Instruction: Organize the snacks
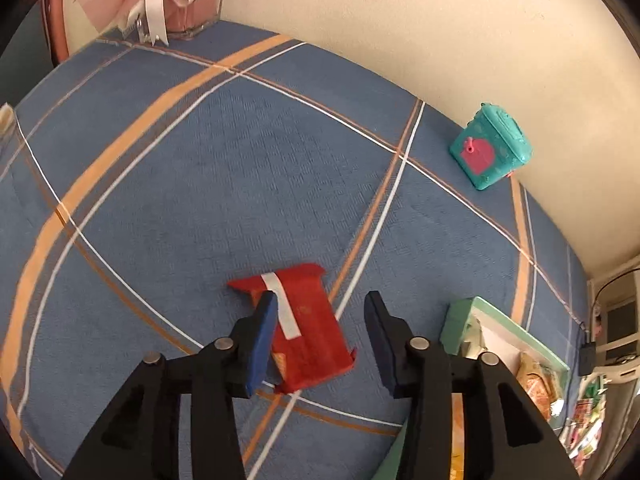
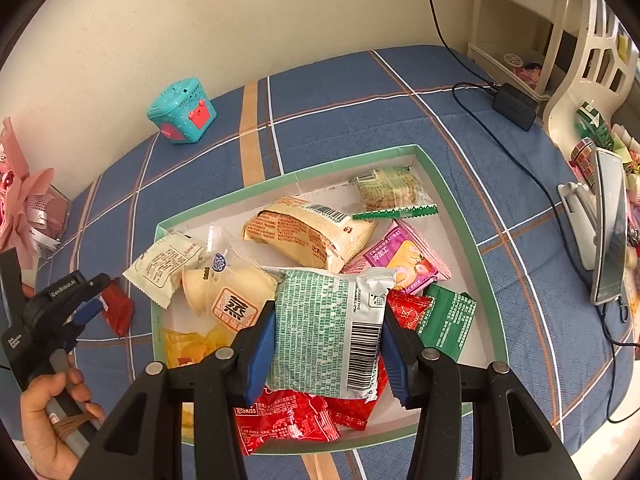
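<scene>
A red snack packet (image 1: 308, 332) with a white strip lies flat on the blue plaid cloth. My left gripper (image 1: 320, 298) hovers over it, open: the left finger overlaps the packet and the right finger stands clear of it. From the right wrist view the same packet (image 2: 118, 312) lies left of the box, under the left gripper (image 2: 100, 294), which a hand holds. My right gripper (image 2: 328, 312) is shut on a green and white packet (image 2: 316, 304) with a barcode, held above the green-rimmed box (image 2: 452, 200). Several other snack packets fill the box.
A teal toy box (image 1: 490, 148) stands by the wall at the back. A vase of pink flowers (image 1: 192, 4) is at the far left. To the right are a black charger (image 2: 514, 106) with its cable, a phone on a stand (image 2: 608, 224) and a white rack.
</scene>
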The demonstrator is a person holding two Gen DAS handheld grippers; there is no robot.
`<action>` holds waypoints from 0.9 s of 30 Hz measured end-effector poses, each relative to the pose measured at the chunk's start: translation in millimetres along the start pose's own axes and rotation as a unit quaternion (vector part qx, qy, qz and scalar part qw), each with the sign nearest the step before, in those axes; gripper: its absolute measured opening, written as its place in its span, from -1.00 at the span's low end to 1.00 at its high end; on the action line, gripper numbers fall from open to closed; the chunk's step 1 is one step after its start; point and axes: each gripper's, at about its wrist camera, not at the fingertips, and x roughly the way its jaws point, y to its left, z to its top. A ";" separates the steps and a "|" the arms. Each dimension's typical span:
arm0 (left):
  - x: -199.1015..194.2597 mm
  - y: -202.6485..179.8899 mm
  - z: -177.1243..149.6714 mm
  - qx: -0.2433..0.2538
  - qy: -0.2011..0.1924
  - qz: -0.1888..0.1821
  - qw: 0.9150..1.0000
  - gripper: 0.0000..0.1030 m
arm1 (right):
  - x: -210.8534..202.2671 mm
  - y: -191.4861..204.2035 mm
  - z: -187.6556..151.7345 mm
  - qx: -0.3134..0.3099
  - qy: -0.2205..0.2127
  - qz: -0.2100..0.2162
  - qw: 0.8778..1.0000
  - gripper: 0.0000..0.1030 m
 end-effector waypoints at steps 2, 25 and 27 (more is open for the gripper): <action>-2.1 2.2 -3.1 0.003 -0.004 0.022 1.000 0.03 | 1.6 0.9 0.1 -0.001 0.002 0.000 1.000 -0.01; -24.6 -5.1 0.4 0.006 0.007 -0.035 0.999 -0.21 | 4.5 0.3 0.3 -0.001 0.007 0.001 1.000 -0.01; -35.3 -21.0 -0.6 0.025 0.007 -0.058 0.998 -0.21 | 8.5 -1.5 -0.4 0.002 0.014 0.000 1.000 -0.01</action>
